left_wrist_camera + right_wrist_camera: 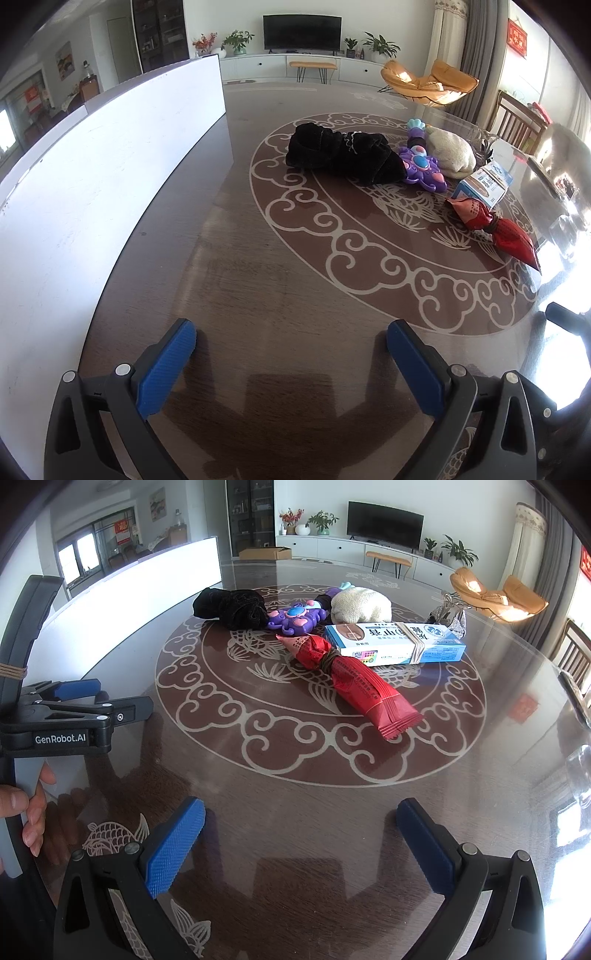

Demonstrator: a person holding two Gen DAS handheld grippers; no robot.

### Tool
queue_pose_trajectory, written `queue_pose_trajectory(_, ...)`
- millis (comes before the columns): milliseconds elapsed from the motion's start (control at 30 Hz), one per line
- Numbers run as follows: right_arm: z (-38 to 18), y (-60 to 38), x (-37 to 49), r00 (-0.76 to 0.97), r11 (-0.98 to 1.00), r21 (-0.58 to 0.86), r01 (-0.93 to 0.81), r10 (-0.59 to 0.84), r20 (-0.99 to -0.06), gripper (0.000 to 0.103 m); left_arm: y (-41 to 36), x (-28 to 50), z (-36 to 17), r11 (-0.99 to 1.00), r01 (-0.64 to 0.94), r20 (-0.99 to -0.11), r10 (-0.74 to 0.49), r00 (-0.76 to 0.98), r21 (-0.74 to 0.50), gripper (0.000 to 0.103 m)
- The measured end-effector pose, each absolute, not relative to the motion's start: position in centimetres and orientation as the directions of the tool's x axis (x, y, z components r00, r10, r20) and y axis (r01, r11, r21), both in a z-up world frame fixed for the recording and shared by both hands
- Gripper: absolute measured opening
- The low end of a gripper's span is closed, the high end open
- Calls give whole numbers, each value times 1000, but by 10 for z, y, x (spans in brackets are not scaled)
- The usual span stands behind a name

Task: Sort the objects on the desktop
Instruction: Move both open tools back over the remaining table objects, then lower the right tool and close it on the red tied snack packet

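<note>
On the round patterned table point(295, 830) lie a black fuzzy cloth point(231, 607), a purple toy point(295, 618), a cream knitted item point(360, 605), a blue-and-white box point(395, 644) bound with rubber bands and a red snack packet point(354, 681) tied in the middle. The left wrist view shows the same black cloth point(343, 157), purple toy point(419, 162), cream item point(448, 151), box point(484, 184) and red packet point(495, 225). My left gripper point(291, 339) is open over bare table, well short of them. My right gripper point(301, 818) is open too, nearer the red packet.
A long white board point(92, 177) stands along the table's left side. A silvery ornament point(448, 614) sits behind the box. The left gripper's body point(66, 716), held by a hand point(26, 808), shows at the right wrist view's left. Chairs stand at the far right.
</note>
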State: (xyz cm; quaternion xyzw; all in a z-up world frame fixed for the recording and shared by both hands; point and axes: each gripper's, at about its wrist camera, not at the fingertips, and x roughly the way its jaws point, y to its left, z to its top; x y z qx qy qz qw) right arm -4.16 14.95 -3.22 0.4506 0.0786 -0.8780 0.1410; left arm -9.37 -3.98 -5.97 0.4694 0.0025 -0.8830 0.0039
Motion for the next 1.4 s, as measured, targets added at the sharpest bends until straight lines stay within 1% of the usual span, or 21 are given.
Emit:
queue_pose_trajectory(233,-30,151,-41,-571,-953,-26,300,-158,-805,103,-40,-94,-60,-1000,9,-829,-4,-560,-1,103)
queue_pose_trajectory(300,-22,158,-34,-615,-961,-12,277,-168,-770,103,-40,-94,-60,-1000,9,-829,-4,-560,-1,103)
queue_pose_trajectory(400,-5,176,-25,-664,-959,94,267,-254,-704,103,-40,-94,-60,-1000,9,-829,-4,-560,-1,103)
queue_pose_trajectory(500,18,179,-38,-687,-955,70,288,-257,-680,103,-40,-94,-60,-1000,9,-829,-5,-559,-1,103)
queue_pose_trajectory(533,24,176,-48,-680,-949,48,310,-257,-687,103,-40,-94,-60,-1000,9,-829,-5,-560,-1,103)
queue_pose_trajectory(567,26,173,-62,-650,-939,27,344,-259,-714,103,-40,-94,-59,-1000,9,-828,-5,-560,-1,103)
queue_pose_trajectory(633,19,165,-94,-545,-906,0,422,-254,-799,103,-40,-94,-59,-1000,9,-828,-4,-560,-1,103)
queue_pose_trajectory(667,13,162,-106,-509,-892,-16,453,-244,-826,103,-40,-94,-59,-1000,9,-828,-4,-560,-1,103)
queue_pose_trajectory(733,-1,157,-124,-463,-869,-32,494,-231,-856,103,-40,-94,-59,-1000,10,-828,-5,-560,0,103)
queue_pose_trajectory(833,-22,150,-149,-383,-861,-2,508,-224,-896,101,-40,-94,-58,-1000,11,-828,-6,-561,1,103)
queue_pose_trajectory(933,-29,141,-156,-392,-864,12,504,-241,-888,94,-40,-94,-58,-1000,11,-827,-6,-562,0,103)
queue_pose_trajectory(1000,-30,133,-153,-412,-862,14,506,-256,-874,92,-40,-94,-58,-1000,11,-827,-6,-562,0,103)
queue_pose_trajectory(1100,-29,122,-141,-448,-854,-5,521,-268,-853,83,-41,-94,-58,-1000,11,-827,-7,-562,0,103)
queue_pose_trajectory(1167,-27,116,-132,-463,-848,-7,529,-282,-841,64,-41,-94,-57,-1000,12,-827,-7,-562,0,103)
queue_pose_trajectory(1200,-26,114,-128,-467,-847,-8,531,-285,-837,59,-42,-94,-56,-1000,12,-827,-7,-563,0,103)
queue_pose_trajectory(1233,-26,112,-125,-470,-848,-9,530,-286,-835,49,-42,-94,-56,-1000,12,-827,-7,-563,0,103)
queue_pose_trajectory(1267,-26,111,-121,-473,-849,-10,528,-284,-834,43,-42,-94,-56,-1000,12,-827,-7,-563,0,103)
queue_pose_trajectory(1300,-26,110,-116,-476,-851,-9,525,-285,-832,40,-42,-95,-56,-1000,12,-827,-7,-563,0,103)
queue_pose_trajectory(1333,-26,109,-112,-478,-853,-10,523,-283,-831,34,-42,-94,-56,-1000,12,-827,-7,-563,0,103)
queue_pose_trajectory(1367,-26,111,-107,-480,-854,-9,520,-283,-830,30,-42,-95,-56,-1000,12,-827,-7,-563,0,103)
queue_pose_trajectory(1400,-26,113,-102,-480,-856,-7,517,-284,-830,28,-42,-95,-56,-1000,12,-827,-7,-563,0,103)
